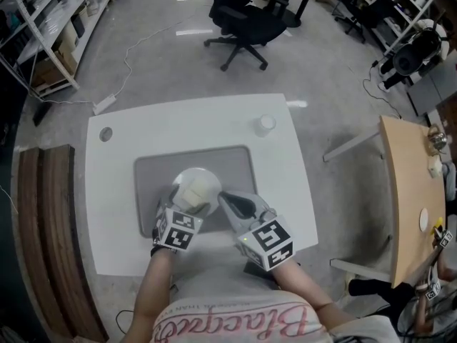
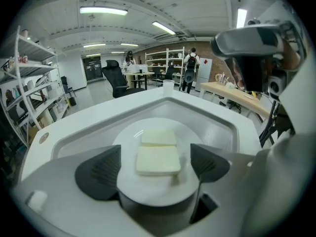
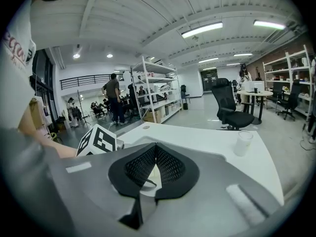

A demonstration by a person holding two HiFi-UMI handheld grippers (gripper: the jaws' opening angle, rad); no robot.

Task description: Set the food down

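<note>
We see a flat grey rectangular mat lying on the white table. A round white plate sits on the mat's near half. The food, two pale cream rectangular slabs, lies flat on that plate, one just behind the other, edges close or touching. The left gripper hovers low over the plate's near side, its dark ribbed pads released and spread wide. They flank the nearer slab, and neither presses on it. The right gripper hangs at the mat's near right corner, just right of the plate. Its black mesh pads are clenched together on nothing. A small white cup stands on the table beyond the mat's far right corner.
</note>
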